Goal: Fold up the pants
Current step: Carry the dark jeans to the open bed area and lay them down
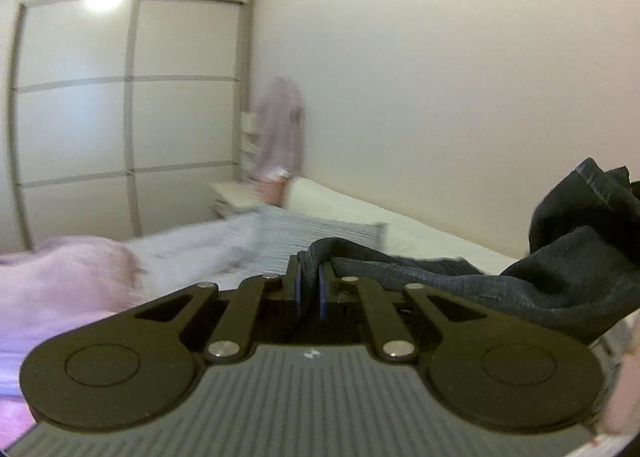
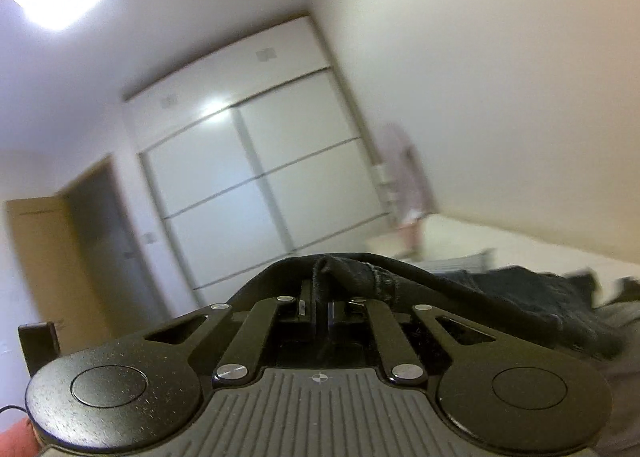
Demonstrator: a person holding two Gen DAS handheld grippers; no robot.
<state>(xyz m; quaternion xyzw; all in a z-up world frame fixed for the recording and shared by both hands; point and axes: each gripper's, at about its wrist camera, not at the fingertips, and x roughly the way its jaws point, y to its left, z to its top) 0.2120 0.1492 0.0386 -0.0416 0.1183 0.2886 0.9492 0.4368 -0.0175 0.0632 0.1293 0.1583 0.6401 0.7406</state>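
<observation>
The left gripper [image 1: 310, 277] and right gripper [image 2: 320, 297] are each pinching, jaws nearly closed, the dark pants [image 1: 540, 277], seemingly above the bed [image 1: 400, 233].

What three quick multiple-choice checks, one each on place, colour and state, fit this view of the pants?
1. Where does the pillow lie?
A. on the bed
B. on the floor
C. in the wardrobe

2. What colour are the pants?
A. white
B. dark grey
C. pink

3. How is the left gripper?
A. wide open
B. shut on the pants
C. shut on nothing

Key: 1 A, it rests on the bed. 2 B, the cloth is dark grey. 3 B, cloth is pinched between its fingers.
</observation>
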